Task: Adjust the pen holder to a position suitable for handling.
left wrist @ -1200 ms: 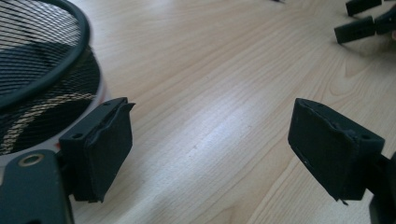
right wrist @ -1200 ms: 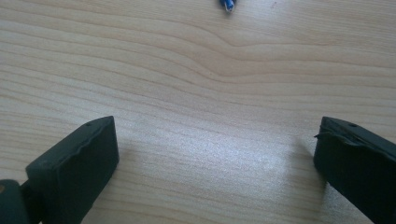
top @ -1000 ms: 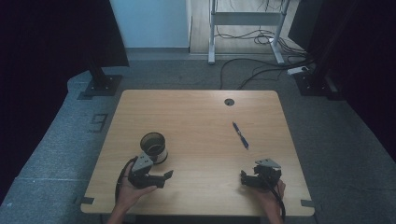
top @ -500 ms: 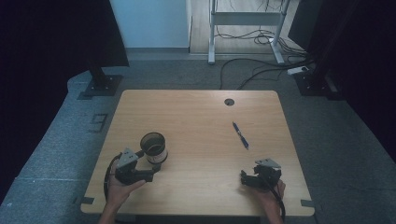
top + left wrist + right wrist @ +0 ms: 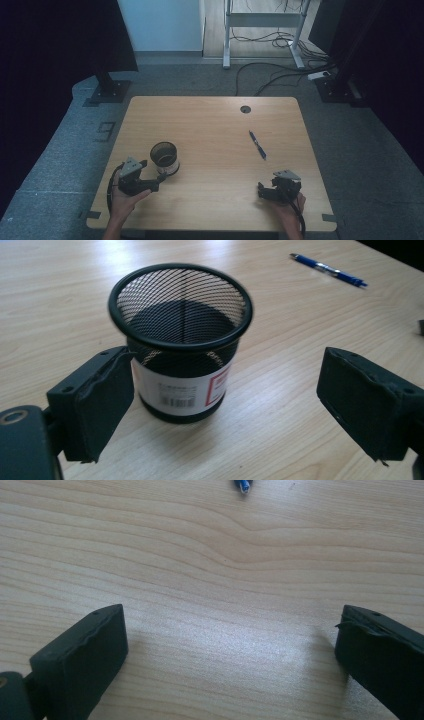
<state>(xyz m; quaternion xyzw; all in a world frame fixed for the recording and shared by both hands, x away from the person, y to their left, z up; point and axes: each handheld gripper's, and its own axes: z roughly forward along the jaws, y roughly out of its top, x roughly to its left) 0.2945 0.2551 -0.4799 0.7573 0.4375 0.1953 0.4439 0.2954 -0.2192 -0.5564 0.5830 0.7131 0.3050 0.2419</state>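
Mesh pen cup [image 5: 164,157] upright near the front left corner of the table [image 5: 210,115], open mouth up, label facing the front edge. Left gripper [image 5: 161,181] just beside it toward that corner; jaws just been opening, now spread apart with nothing pressed between them, one pad [image 5: 97,400] close against the cup's side and possibly brushing it, the other well clear. Right gripper [image 5: 259,191] near the front right corner, jaws wide apart over bare wood, holding nothing. Blue pen [image 5: 257,145] flat toward the right edge, well apart from the cup. Likely trouble: a light, empty cup tipped or shoved sideways if the near pad catches the rim on the way off; also a pen rolling away from a clumsy pinch.
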